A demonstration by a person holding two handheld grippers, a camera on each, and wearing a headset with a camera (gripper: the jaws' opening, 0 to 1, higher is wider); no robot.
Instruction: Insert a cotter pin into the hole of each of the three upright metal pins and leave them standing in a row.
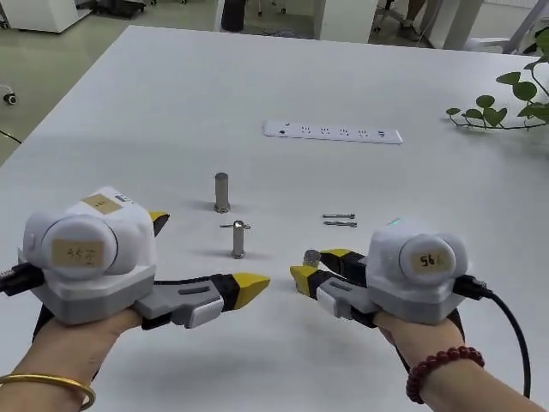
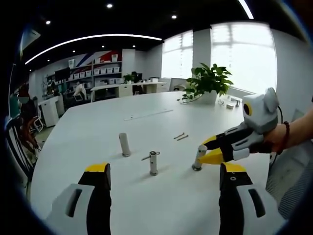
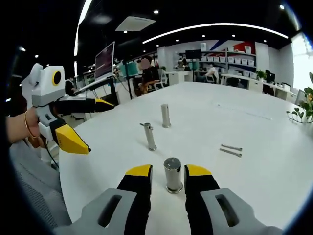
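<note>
Straddling smooth, cylindrical metal pin toward worktop's near edge with right gripper jaws narrowly parted; holding left gripper jaws spread wide.

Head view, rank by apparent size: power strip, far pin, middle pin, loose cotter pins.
1. power strip: largest, though farthest away.
2. far pin and middle pin: look alike, so I won't rank them.
3. loose cotter pins: smallest.

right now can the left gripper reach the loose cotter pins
Probably not directly: the middle pin stands between the left gripper and the loose cotter pins, and the right gripper straddles the nearest pin beside that path.
</note>
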